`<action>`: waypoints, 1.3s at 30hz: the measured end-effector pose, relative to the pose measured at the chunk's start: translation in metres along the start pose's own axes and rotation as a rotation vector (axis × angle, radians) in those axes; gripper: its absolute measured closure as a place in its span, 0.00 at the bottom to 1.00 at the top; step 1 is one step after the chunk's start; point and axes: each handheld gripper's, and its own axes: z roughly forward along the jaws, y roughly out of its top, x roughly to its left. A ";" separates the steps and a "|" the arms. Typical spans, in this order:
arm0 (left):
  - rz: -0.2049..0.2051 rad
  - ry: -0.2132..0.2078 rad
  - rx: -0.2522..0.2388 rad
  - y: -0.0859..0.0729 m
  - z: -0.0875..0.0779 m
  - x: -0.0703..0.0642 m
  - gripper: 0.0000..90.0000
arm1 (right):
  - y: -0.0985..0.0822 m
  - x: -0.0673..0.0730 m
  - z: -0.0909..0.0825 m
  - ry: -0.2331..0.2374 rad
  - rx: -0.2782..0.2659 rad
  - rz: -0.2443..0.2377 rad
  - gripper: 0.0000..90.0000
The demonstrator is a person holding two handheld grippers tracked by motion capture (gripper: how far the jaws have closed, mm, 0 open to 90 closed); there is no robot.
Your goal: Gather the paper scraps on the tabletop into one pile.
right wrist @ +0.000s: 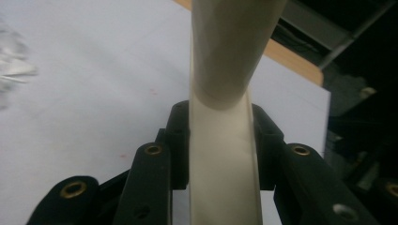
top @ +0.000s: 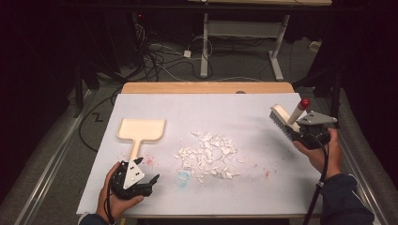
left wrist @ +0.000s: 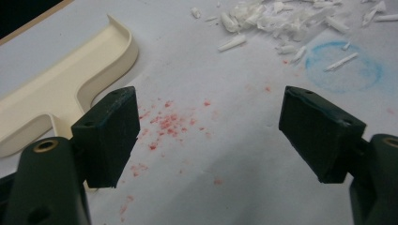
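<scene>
Right tool (top: 292,131) pinching brush (top: 283,120) handle, bristles aimed toward scrap pile (top: 209,154), ready for sweep. Left tool (top: 151,180) spread, empty, near-left of pile beside dustpan (top: 141,130) handle, poised for grasp. Dustpan left of pile on bench (top: 244,117).

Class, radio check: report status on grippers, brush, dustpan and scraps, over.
Left gripper open, by the dustpan handle. Right gripper shut on brush, held above the table's right side. White scraps piled mid-table. Nothing between brush and scraps.
</scene>
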 end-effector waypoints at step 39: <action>0.017 -0.030 0.012 0.001 0.000 -0.003 0.22 | 0.036 0.146 0.024 0.301 0.018 -0.297 0.75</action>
